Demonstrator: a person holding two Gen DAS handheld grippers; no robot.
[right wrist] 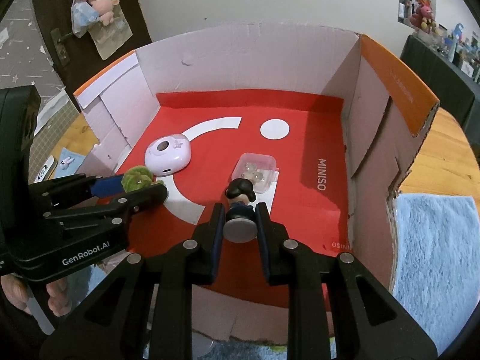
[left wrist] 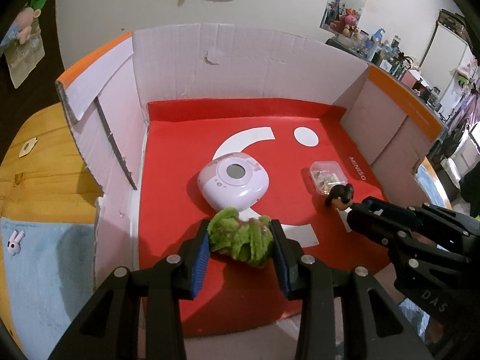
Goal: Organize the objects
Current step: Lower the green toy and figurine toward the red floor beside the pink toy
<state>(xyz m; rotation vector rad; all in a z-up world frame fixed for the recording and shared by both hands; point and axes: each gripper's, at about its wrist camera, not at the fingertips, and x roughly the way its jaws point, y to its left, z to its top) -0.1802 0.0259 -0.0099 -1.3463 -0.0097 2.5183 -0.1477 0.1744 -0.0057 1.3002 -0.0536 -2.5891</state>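
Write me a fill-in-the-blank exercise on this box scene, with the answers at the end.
1. The left gripper is shut on a fuzzy toy coloured ____.
2. The right gripper is shut on a small ____ with dark hair.
3. The clear plastic case lies on the box's ____ floor lining.
4. The lilac gadget lies beside the ____ gripper.

Answers: green; figurine; red; left

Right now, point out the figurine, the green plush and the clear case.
figurine [right wrist: 240,191], right wrist view, hair
green plush [left wrist: 240,235], left wrist view, middle
clear case [right wrist: 257,171], right wrist view, lid
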